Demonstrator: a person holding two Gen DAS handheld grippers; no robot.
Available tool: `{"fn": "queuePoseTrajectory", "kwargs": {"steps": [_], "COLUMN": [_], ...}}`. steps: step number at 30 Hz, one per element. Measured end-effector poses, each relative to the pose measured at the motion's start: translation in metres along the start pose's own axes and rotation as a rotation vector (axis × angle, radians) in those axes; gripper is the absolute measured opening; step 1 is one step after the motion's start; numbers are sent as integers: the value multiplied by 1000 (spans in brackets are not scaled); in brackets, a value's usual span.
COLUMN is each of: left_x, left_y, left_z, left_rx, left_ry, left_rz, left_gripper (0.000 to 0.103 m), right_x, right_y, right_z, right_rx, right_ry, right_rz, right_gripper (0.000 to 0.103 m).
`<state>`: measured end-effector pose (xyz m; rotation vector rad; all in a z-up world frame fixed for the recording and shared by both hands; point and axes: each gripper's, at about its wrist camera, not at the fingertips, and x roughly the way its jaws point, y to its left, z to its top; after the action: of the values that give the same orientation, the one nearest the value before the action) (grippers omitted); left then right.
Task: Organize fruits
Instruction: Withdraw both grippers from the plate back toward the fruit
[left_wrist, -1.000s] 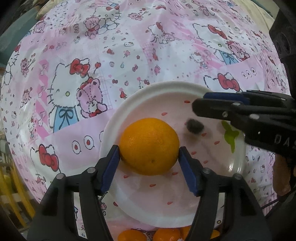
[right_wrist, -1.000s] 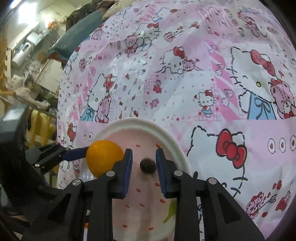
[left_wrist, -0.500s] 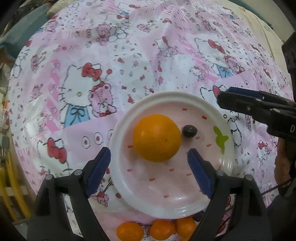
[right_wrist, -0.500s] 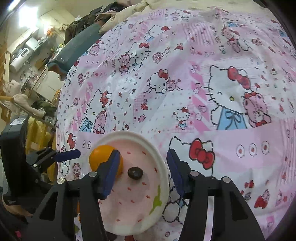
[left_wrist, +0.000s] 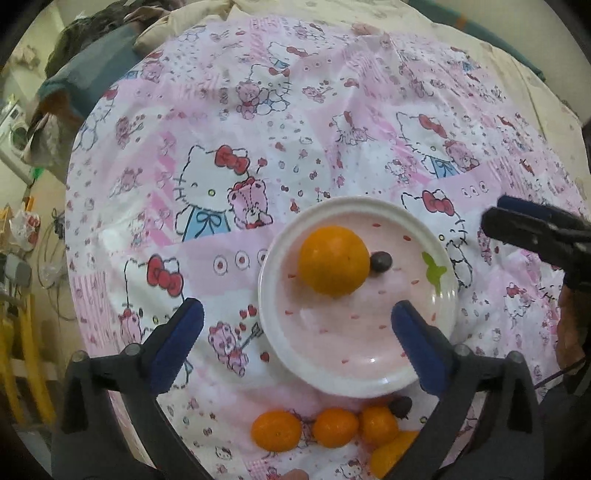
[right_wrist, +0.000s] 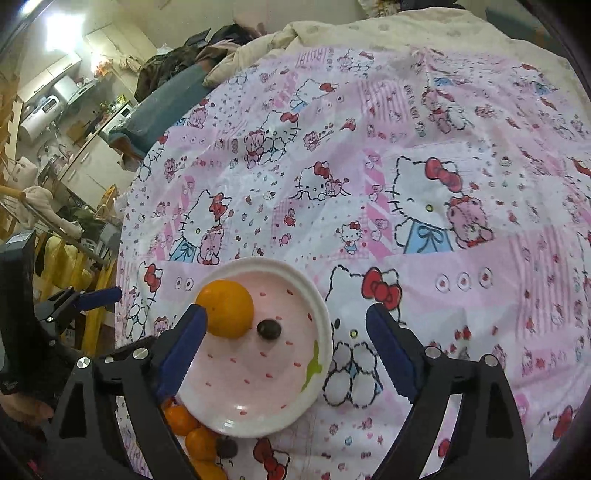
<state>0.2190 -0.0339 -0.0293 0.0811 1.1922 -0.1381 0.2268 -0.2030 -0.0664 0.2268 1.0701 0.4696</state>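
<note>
A big orange (left_wrist: 333, 260) and a small dark fruit (left_wrist: 381, 261) lie side by side on a white plate with a pink middle (left_wrist: 354, 380); the same orange (right_wrist: 226, 308), dark fruit (right_wrist: 269, 329) and plate (right_wrist: 258, 424) appear in the right wrist view. My left gripper (left_wrist: 297, 341) hangs above the plate's near edge, jaws opening wide, nothing between them. My right gripper (right_wrist: 286, 350) is also above the plate, jaws opening, holding nothing. Several small oranges (left_wrist: 334, 426) and another dark fruit (left_wrist: 400, 406) lie on the cloth in front of the plate.
A pink and white cartoon-cat cloth (left_wrist: 221, 177) covers the round table. The right gripper's finger (left_wrist: 532, 230) reaches in at the right of the left wrist view. Room clutter and yellow chairs (right_wrist: 66, 266) stand beyond the table's left edge.
Both grippers opened and rose away from the plate. The left one let go of the big orange, the right one let go of the small dark fruit; both fruits stay on the plate.
</note>
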Motion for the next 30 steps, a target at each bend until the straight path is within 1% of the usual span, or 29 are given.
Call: {"fn": "queuePoseTrajectory", "kwargs": {"steps": [5,9,16,19,24,30], "left_x": [-26,-40,-48,-50,-63,-71], "left_y": [-3,-2,3,6,3,7], "left_z": [-17,-32,-57,-68,-84,-103], "left_rx": [6,-9,-49,-80,-88,-126], "left_ry": [-77,-108,-111,-94,-137,-153], "left_rz": [13,19,7,-22,-11,-28], "left_gripper": [100,100,100,100,100,100], "right_x": [-19,-32,-54,-62,-71,-81], "right_y": [6,11,16,16,19,27], "right_z": [-23,-38,-61,-73,-92,-115], "right_rx": [-9,-7,32,65,102,111], "right_ry": [-10,-19,-47,-52,-50,-71], "right_rz": [-16,-26,-29,-25,-21,-51], "right_gripper": [97,98,98,98,98,98]}}
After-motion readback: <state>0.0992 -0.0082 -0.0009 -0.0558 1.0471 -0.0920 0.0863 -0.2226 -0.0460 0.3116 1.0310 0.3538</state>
